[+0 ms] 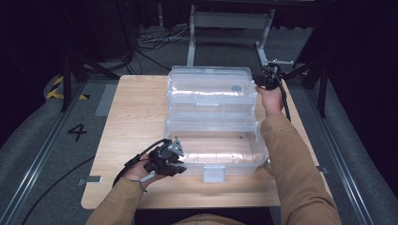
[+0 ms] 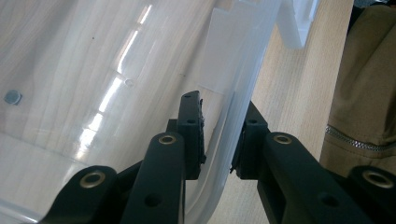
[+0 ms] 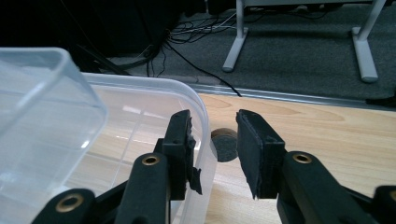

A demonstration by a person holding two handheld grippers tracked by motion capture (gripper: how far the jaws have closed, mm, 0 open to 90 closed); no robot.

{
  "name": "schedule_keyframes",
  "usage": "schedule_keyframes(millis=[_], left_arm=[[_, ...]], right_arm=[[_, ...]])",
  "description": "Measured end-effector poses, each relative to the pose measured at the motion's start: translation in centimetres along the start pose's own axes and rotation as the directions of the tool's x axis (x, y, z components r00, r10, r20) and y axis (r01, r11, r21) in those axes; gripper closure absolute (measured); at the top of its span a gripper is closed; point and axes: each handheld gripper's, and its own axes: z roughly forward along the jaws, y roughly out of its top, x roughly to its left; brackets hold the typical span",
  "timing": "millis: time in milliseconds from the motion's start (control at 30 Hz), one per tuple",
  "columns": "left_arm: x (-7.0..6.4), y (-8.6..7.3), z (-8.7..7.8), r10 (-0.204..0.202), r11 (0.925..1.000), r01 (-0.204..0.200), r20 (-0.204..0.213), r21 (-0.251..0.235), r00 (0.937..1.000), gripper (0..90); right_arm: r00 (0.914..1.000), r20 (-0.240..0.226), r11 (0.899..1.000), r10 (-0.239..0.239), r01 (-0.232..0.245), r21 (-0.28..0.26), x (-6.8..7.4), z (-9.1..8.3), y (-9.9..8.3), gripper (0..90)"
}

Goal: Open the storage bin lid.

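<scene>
A clear plastic box [image 1: 216, 154] stands open on the wooden table, its lid [image 1: 211, 86] tipped back at the far side. My left gripper [image 1: 180, 166] is at the box's near left corner. In the left gripper view it [image 2: 222, 105] stands open with one jaw inside and one outside the front wall [image 2: 247, 70], a gap showing at the inner jaw. My right gripper [image 1: 260, 83] is at the lid's far right end. Its own view shows it [image 3: 215, 122] open astride the lid's curved rim [image 3: 205, 112], not clamped.
A clear latch [image 1: 214, 173] hangs from the front of the box. A small round grey disc [image 3: 226, 144] lies on the table just beyond the lid. A tan sleeve [image 1: 293, 164] crosses the table's right side. Cables and metal stand legs [image 1: 191, 42] lie past the far edge.
</scene>
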Motion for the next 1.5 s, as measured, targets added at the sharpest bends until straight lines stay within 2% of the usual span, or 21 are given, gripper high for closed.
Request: schedule_keyframes(millis=[133, 267, 400, 467, 533, 567, 600, 700, 733, 833, 1000, 1133, 1167, 1267, 1300, 1367, 1400, 1467, 1500], left_arm=[[0.0, 0.0, 0.0, 0.000, 1.0000, 0.000, 0.002, 0.000, 1.0000, 76.6], [0.1, 0.1, 0.0, -0.002, 1.0000, 0.002, 0.008, 0.003, 1.0000, 76.6], [0.2, 0.2, -0.1, -0.009, 0.9999, 0.009, 0.019, 0.015, 0.9998, 76.5], [0.3, 0.2, -0.1, -0.013, 0.9998, 0.013, 0.031, 0.017, 0.9994, 76.3], [0.8, 0.2, -0.2, -0.045, 0.9989, 0.044, 0.077, 0.015, 0.9961, 75.8], [0.8, 0.2, -0.2, -0.045, 0.9989, 0.044, 0.077, 0.015, 0.9961, 74.2], [0.9, 0.3, -0.3, -0.059, 0.9981, 0.058, 0.104, 0.021, 0.9928, 70.4], [0.9, 0.4, -0.3, -0.043, 0.9989, 0.040, 0.123, 0.025, 0.9915, 65.4], [0.7, 0.5, -0.4, -0.031, 0.9994, 0.029, 0.122, 0.019, 0.9921, 64.2], [0.8, 0.6, -1.1, -0.030, 0.9995, 0.031, 0.122, -0.009, 0.9920, 61.0], [1.2, 0.4, -2.5, -0.034, 0.9963, 0.043, 0.118, -0.074, 0.9924, 57.9], [1.6, 0.1, -3.7, -0.047, 0.9895, 0.063, 0.120, -0.130, 0.9917, 55.1], [1.6, 0.1, -3.7, -0.047, 0.9895, 0.063, 0.120, -0.130, 0.9917, 54.5], [1.9, -0.1, -4.3, -0.051, 0.9832, 0.073, 0.131, -0.167, 0.9900, 53.9], [2.0, -0.2, -4.6, -0.058, 0.9812, 0.079, 0.120, -0.176, 0.9910, 53.7], [2.1, -0.3, -4.8, -0.066, 0.9795, 0.086, 0.113, -0.182, 0.9914, 53.7], [2.2, -0.5, -5.1, -0.072, 0.9769, 0.091, 0.101, -0.194, 0.9923, 53.6], [2.3, -0.5, -5.2, -0.081, 0.9746, 0.100, 0.098, -0.201, 0.9918, 53.1], [2.4, -0.6, -5.3, -0.092, 0.9726, 0.110, 0.093, -0.205, 0.9914, 52.7]], right_arm=[[1.0000, 0.005, 1.000, -0.001, 0.001, 0.004, 0.1, -0.5, 0.3, 61.4], [0.9997, 0.003, 1.000, -0.026, 0.026, 0.000, 0.4, -1.8, 0.8, 56.5], [0.9996, -0.027, 1.000, 0.004, -0.004, -0.005, 0.4, -3.1, 1.1, 54.4], [0.9994, -0.035, 1.000, 0.005, -0.005, -0.007, 0.4, -3.4, 1.2, 54.0], [0.9980, -0.063, 1.000, 0.011, -0.012, -0.020, 0.3, -4.4, 1.3, 51.7], [0.9980, -0.063, 1.000, 0.011, -0.012, -0.020, 0.3, -4.4, 1.3, 51.7], [0.9951, -0.096, 0.999, 0.021, -0.024, -0.029, 0.1, -5.3, 1.2, 50.8], [0.9942, -0.107, 1.000, 0.008, -0.011, -0.025, 0.0, -6.0, 1.0, 50.8], [0.9949, -0.101, 1.000, -0.005, 0.004, -0.009, 0.0, -6.4, 1.0, 50.7], [0.9944, -0.097, 0.999, -0.041, 0.043, 0.014, 0.1, -7.9, 1.0, 49.4], [0.9892, -0.122, 0.996, -0.082, 0.078, -0.033, 0.4, -10.4, 0.3, 47.8], [0.9845, -0.139, 0.993, -0.107, 0.112, 0.026, 1.0, -12.1, -0.1, 44.2], [0.9828, -0.144, 0.992, -0.116, 0.122, 0.032, 1.2, -12.6, -0.3, 44.2], [0.9783, -0.144, 0.989, -0.149, 0.151, 0.001, 1.5, -13.9, -1.1, 45.1], [0.9753, -0.135, 0.984, -0.175, 0.176, -0.001, 1.7, -14.8, -1.6, 44.9], [0.9737, -0.136, 0.983, -0.183, 0.184, 0.000, 1.8, -15.2, -1.8, 44.7], [0.9697, -0.147, 0.981, -0.195, 0.196, -0.006, 1.9, -16.2, -2.3, 44.0], [0.9691, -0.150, 0.980, -0.196, 0.198, -0.004, 2.0, -16.6, -2.4, 43.2], [0.9636, -0.169, 0.978, -0.207, 0.206, -0.027, 2.2, -17.7, -2.8, 43.1]])
